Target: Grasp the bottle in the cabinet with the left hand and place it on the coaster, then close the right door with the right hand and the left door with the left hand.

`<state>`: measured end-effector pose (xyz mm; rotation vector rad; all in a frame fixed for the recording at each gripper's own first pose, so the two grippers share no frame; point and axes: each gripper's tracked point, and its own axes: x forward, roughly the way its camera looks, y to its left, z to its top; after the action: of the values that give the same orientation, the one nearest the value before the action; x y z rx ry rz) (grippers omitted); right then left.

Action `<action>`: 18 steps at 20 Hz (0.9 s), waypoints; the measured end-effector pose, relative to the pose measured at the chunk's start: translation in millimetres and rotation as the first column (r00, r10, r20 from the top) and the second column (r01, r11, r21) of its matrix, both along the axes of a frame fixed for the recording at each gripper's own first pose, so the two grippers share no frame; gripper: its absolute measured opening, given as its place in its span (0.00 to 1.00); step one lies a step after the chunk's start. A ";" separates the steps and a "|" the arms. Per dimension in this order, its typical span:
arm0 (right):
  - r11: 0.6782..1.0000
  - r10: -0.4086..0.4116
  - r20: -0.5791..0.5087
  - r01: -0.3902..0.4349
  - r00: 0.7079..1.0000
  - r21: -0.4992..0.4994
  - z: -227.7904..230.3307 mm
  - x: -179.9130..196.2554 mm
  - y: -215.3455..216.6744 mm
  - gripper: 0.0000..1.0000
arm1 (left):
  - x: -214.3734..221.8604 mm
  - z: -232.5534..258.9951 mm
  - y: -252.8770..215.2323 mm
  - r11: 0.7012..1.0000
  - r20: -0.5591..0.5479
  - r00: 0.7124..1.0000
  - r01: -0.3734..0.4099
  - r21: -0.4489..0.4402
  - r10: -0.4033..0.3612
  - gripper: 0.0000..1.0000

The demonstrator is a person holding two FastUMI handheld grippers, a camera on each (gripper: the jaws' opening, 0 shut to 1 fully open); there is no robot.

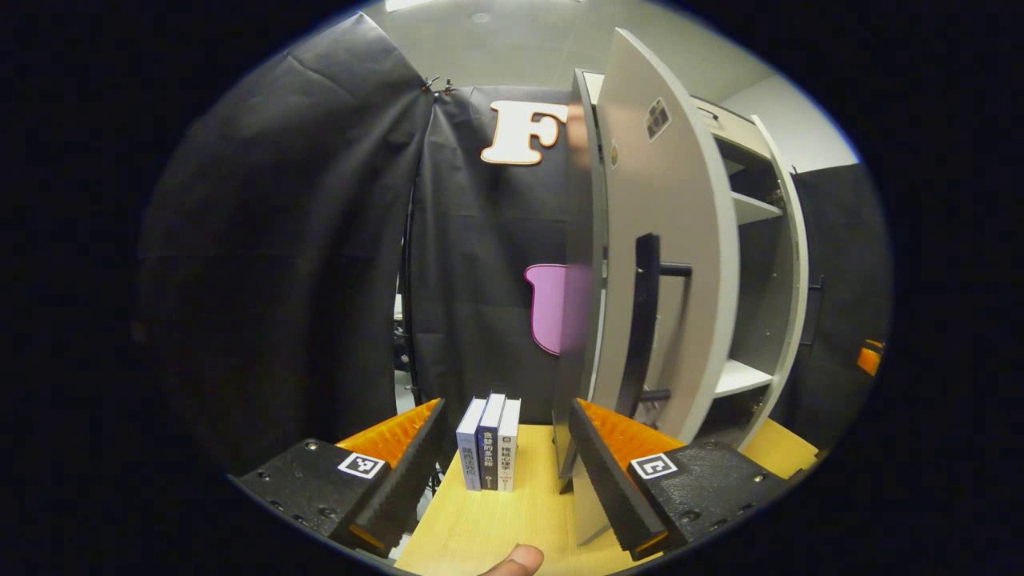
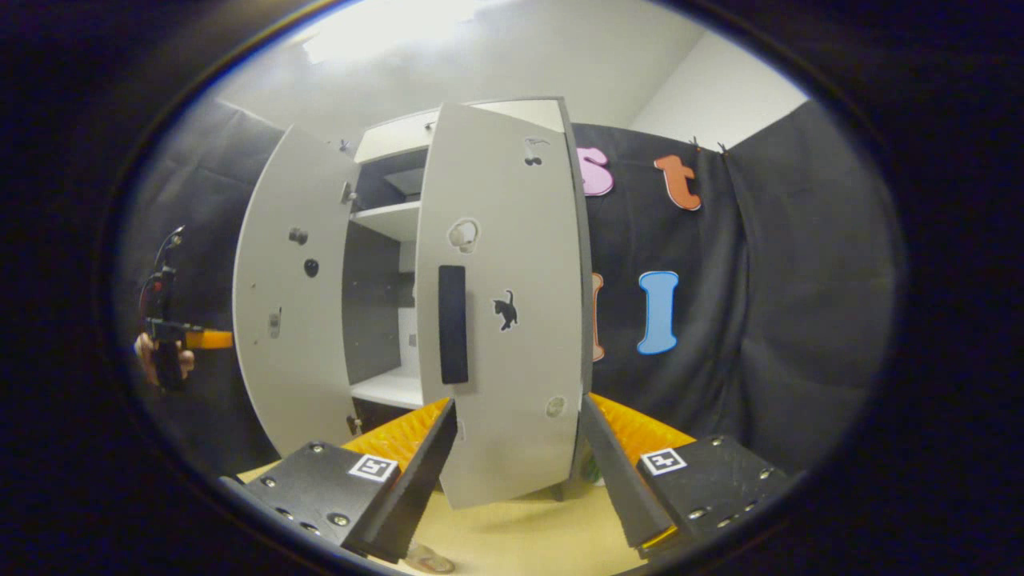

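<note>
In the left gripper view my left gripper [image 1: 508, 480] is open and empty over the wooden table [image 1: 496, 528]. The cabinet's left door [image 1: 672, 264], swung wide, stands edge-on just beyond its right finger [image 1: 608, 472], with its black handle [image 1: 644, 320] facing me. In the right gripper view my right gripper [image 2: 516, 472] is open close in front of the half-swung right door [image 2: 512, 320], below its black handle [image 2: 452, 324]. A small green thing [image 2: 591, 470] peeks out by that door's lower right corner. Far left, a hand holds the left gripper [image 2: 172, 336] beside the left door [image 2: 288, 312].
Three books [image 1: 488, 444] stand upright on the table between the left gripper's fingers, farther off. White shelves [image 1: 740, 376] show inside the cabinet [image 2: 392, 388]. A thumb [image 1: 516, 560] is at the bottom edge. Black cloth walls surround the booth.
</note>
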<state>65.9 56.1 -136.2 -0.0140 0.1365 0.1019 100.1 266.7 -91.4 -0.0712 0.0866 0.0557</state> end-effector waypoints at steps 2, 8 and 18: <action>0.999 0.036 -0.012 -0.036 0.999 -0.013 -2.2 -20.7 8.1 0.95 | 13.9 1.2 1.6 0.999 -0.013 1.000 -0.021 -0.035 0.021 0.92; 1.000 -0.001 -0.009 0.001 1.000 0.015 9.6 -66.2 -16.6 0.92 | 29.6 28.0 -27.6 0.998 0.016 0.999 0.050 0.040 -0.051 0.86; 0.997 -0.076 0.024 0.076 0.997 -0.015 24.9 -101.9 -71.0 0.89 | 27.7 24.9 -73.3 0.996 -0.019 0.997 0.072 0.047 -0.071 0.91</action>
<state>-36.0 -14.9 -111.2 -0.0256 0.1145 0.0246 127.8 193.4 -66.5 -0.0203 0.1048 -0.0132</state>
